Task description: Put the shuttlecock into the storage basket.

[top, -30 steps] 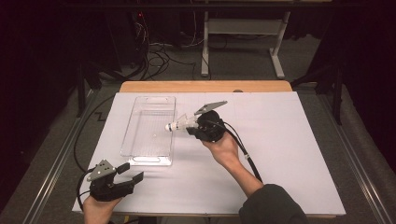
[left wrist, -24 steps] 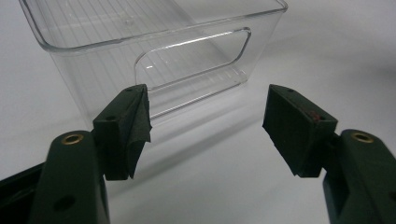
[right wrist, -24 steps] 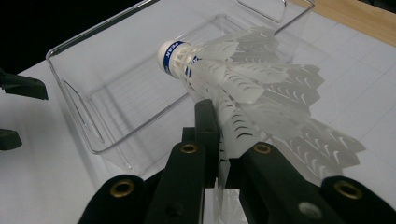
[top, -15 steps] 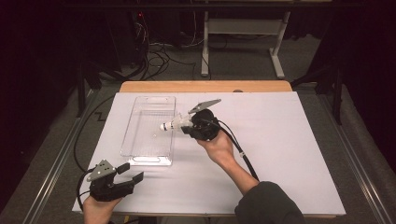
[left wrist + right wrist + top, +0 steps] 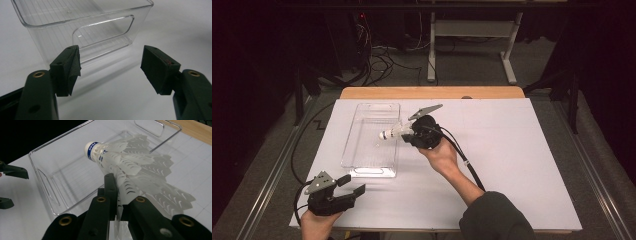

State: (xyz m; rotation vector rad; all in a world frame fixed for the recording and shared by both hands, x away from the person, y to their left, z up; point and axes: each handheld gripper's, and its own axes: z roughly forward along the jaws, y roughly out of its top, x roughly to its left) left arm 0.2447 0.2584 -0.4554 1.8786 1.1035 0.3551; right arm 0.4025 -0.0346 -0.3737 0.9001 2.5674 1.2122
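Shuttlecock (image 5: 120, 162) clamped by its white feather skirt in right gripper (image 5: 411, 134), jaws shut on the feathers, cork nose with blue band pointing out over the right rim of clear plastic bin (image 5: 362, 107). Held above the bin wall, not inside. Left gripper (image 5: 351, 186) resting near the table's (image 5: 522, 150) front-left corner, jaws wide apart, nothing between, facing the bin's near end wall (image 5: 105, 32).
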